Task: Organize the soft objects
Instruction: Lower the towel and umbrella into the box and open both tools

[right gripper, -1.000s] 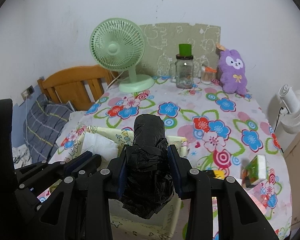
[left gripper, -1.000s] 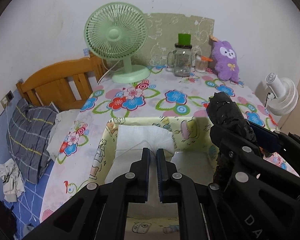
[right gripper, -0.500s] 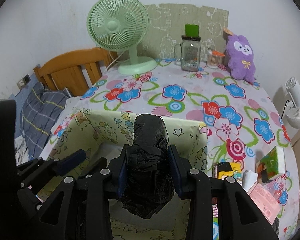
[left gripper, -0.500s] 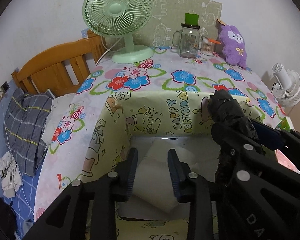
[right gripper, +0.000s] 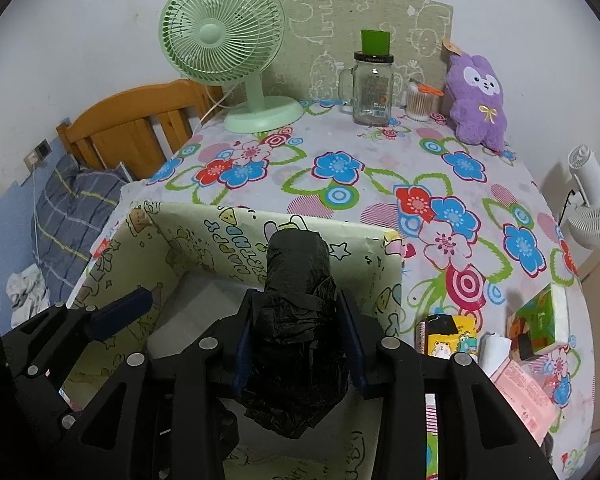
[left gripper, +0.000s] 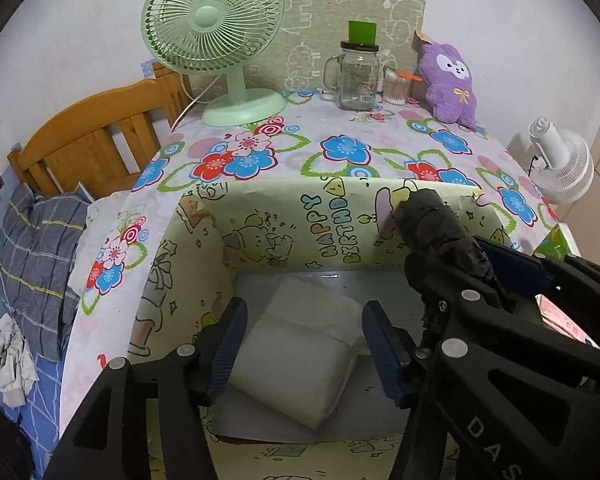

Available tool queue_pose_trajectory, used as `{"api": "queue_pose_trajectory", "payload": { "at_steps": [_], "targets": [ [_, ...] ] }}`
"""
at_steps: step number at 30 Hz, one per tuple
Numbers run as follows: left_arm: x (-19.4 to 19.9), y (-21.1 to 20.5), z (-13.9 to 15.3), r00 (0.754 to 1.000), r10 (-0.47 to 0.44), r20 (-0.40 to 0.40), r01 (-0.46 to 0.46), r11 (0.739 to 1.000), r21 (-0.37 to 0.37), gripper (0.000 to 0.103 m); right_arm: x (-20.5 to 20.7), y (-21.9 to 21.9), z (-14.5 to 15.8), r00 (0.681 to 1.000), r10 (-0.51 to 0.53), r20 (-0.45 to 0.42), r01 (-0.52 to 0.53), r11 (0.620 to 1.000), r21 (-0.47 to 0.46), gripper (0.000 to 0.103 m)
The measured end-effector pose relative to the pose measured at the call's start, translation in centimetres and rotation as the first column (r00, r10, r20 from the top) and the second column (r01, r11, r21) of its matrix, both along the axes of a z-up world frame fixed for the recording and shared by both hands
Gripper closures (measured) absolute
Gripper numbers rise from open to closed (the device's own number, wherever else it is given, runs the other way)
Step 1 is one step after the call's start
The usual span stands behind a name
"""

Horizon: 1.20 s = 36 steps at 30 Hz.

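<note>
Since the earlier frame both wrists have dipped toward the box, so its inner walls fill more of each view; the left jaws, pinched together on the white pack then, have just been opening.

Left wrist view: I read the left gripper (left gripper: 302,344) as released, blue pads spread wide; the white soft pack (left gripper: 300,360) lies between them on the floor of the patterned box (left gripper: 260,236), with a visible gap to each pad, so nothing is gripped; the pack sits tilted, its near corner toward the camera. The box stands on the flowered tablecloth (left gripper: 340,148) (cartoon print and "HAPPY BIRTHDAY" lettering on its far wall). At right the right gripper (left gripper: 472,276) reaches in over the box with the black plastic-wrapped bundle (left gripper: 432,224); its tip is level with the far rim. Behind: green desk fan (left gripper: 214,36), glass mug jar (left gripper: 358,76), purple plush (left gripper: 450,80).

Right wrist view: the right gripper (right gripper: 298,340) is clenched on the black bundle (right gripper: 296,280); both pads press its crumpled sides; the bundle sticks forward past the fingertips, held above the box interior and not touching its floor as far as I can tell. Lower left, one blue pad of the left gripper (right gripper: 120,312) shows over the box; the white pack (right gripper: 196,312) is partly visible below. To the right of the box (right gripper: 388,280), on the cloth, lie small packets, among them a yellow packet (right gripper: 448,340) and a green tissue pack (right gripper: 540,320).
</note>
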<state>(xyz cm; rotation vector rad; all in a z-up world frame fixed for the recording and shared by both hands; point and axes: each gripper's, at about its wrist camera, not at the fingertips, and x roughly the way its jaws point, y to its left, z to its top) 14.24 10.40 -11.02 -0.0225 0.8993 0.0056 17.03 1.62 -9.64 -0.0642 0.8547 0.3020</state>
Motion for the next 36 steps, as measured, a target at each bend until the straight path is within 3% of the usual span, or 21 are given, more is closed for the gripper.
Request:
{"api": "queue_pose_trajectory", "payload": {
  "at_steps": [4,6,8,14,30,36],
  "targets": [
    [-0.4,0.0,0.3,1.0,0.017,0.017,-0.017,1.0,0.011,0.022,-0.1,-0.2,0.3,1.0,0.018,-0.013,-0.018,1.0,0.015,0.053],
    [-0.4,0.0,0.4,1.0,0.024,0.017,-0.024,1.0,0.011,0.022,-0.4,-0.3,0.6,1.0,0.024,-0.006,-0.024,0.999,0.02,0.049],
    [-0.6,0.0,0.5,0.999,0.029,0.016,-0.029,1.0,0.011,0.022,-0.7,-0.4,0.9,1.0,0.017,0.008,-0.017,1.0,0.014,0.04],
    [-1.3,-0.3,1.3,0.999,0.03,0.033,-0.03,0.999,0.017,0.019,-1.5,-1.0,1.8,0.999,0.014,0.037,-0.015,1.0,0.026,0.037],
    [-4.0,-2.0,4.3,0.991,0.024,0.133,-0.029,0.999,0.032,0.002,-4.4,-3.1,4.6,0.992,-0.014,0.124,0.01,0.999,0.036,0.018],
    [-4.9,-2.9,5.5,0.987,0.011,0.162,-0.016,1.0,0.027,0.0,-5.5,-4.3,5.8,0.986,-0.028,0.165,0.021,0.999,0.043,0.012]
  ]
}}
